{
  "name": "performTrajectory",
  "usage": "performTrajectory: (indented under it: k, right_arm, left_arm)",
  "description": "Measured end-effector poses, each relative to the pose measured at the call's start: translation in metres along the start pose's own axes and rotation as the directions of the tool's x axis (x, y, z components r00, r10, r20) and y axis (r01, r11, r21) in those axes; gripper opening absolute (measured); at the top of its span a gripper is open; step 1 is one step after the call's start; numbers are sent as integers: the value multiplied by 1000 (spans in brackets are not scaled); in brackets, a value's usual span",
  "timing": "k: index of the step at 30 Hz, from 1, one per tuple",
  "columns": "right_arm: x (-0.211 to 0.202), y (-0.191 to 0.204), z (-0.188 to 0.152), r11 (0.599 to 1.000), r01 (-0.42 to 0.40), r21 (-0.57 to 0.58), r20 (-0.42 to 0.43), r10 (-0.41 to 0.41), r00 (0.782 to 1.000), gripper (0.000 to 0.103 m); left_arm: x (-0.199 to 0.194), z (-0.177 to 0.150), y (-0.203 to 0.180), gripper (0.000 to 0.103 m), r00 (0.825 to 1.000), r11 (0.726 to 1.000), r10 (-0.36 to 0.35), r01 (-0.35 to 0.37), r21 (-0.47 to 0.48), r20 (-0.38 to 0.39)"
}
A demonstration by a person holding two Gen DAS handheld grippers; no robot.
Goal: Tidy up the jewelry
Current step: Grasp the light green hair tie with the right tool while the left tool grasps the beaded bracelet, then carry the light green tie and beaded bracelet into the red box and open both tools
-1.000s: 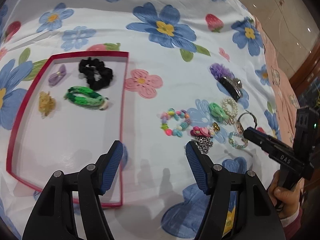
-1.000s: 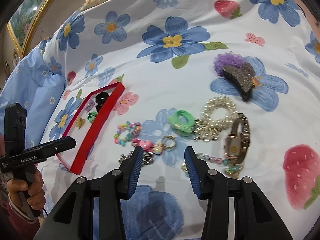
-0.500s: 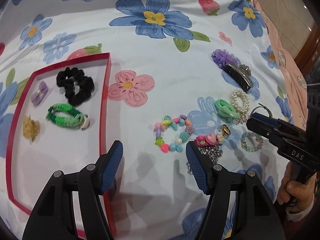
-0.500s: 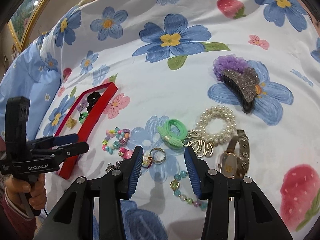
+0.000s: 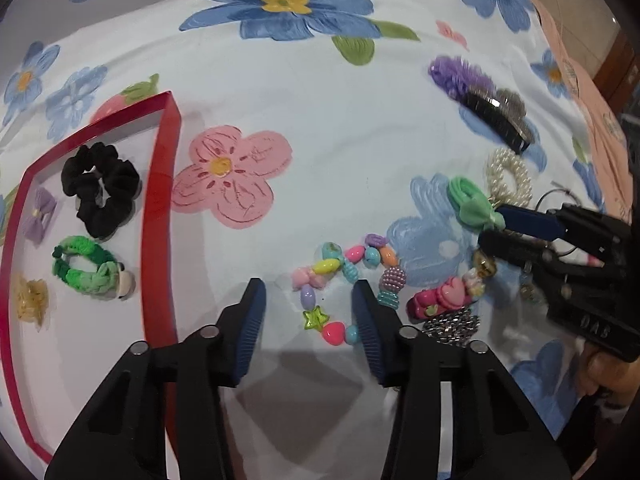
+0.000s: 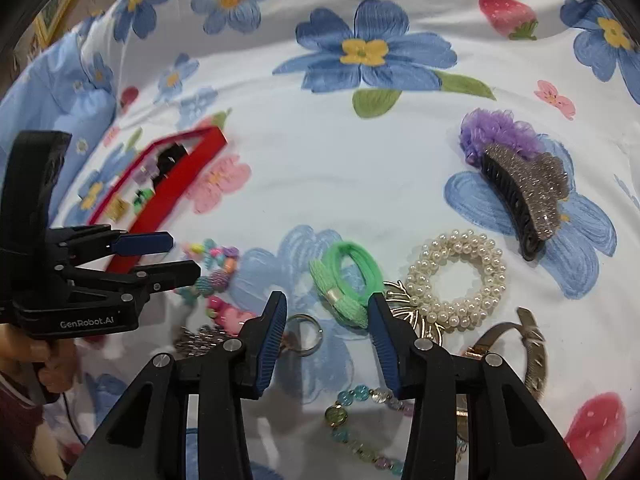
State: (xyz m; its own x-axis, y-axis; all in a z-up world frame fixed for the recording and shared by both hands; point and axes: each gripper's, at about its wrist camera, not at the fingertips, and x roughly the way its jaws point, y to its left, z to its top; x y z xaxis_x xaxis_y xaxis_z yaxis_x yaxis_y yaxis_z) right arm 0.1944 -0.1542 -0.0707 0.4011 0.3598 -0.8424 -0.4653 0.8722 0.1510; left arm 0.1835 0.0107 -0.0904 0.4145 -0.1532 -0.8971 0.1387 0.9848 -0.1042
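Across the bed, we see a white floral sheet (image 5: 340,128) carrying everything. Toward its left edge lies a red tray (image 5: 159,216), and inside it we find a black scrunchie (image 5: 100,190), a green braided band (image 5: 86,274), a lilac bow (image 5: 40,214) and a small yellow clip (image 5: 30,300). Toward the right edge sit a purple scrunchie (image 6: 496,134) with a glittery claw clip (image 6: 528,196) touching it, then a pearl bracelet (image 6: 456,280) and a watch (image 6: 532,354). Between the tray and these, we see a colourful bead bracelet (image 5: 344,280), a pink charm (image 5: 444,300) resting on a silver chain (image 5: 452,326), a green hair tie (image 6: 346,280), a key ring (image 6: 304,334) and a pale bead bracelet (image 6: 360,420).

We hold the left gripper (image 5: 308,308) over the colourful bead bracelet; its jaws stand at a middling gap and are closing, with the near part of the bracelet between them, though the pads do not press on it. We hold the right gripper (image 6: 328,324) over the green hair tie; its jaws are closing too, the tie's near end lies between them, and whether the right pad touches it we cannot tell.
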Motion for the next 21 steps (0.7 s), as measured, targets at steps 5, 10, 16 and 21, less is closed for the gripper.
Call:
performTrajectory:
  k: [5, 10, 16, 21]
  right_arm:
    - [0, -6, -1, 1000, -5, 24, 8, 5, 1000, 12]
    - [-13, -2, -2, 998, -44, 47, 44, 42, 998, 5]
    - [-30, 5, -3, 993, -92, 71, 81, 86, 993, 4]
    - [-40, 16, -2, 990, -122, 69, 103, 115, 988, 4]
  left_arm:
    - [-1, 0, 0, 7, 998, 998, -60, 60, 1, 13]
    - [-14, -5, 3, 7, 994, 995, -98, 99, -21, 47]
    - [-43, -14, 15, 7, 983, 984, -146, 156, -82, 115]
    - [-69, -22, 24, 7, 973, 979, -156, 175, -105, 169]
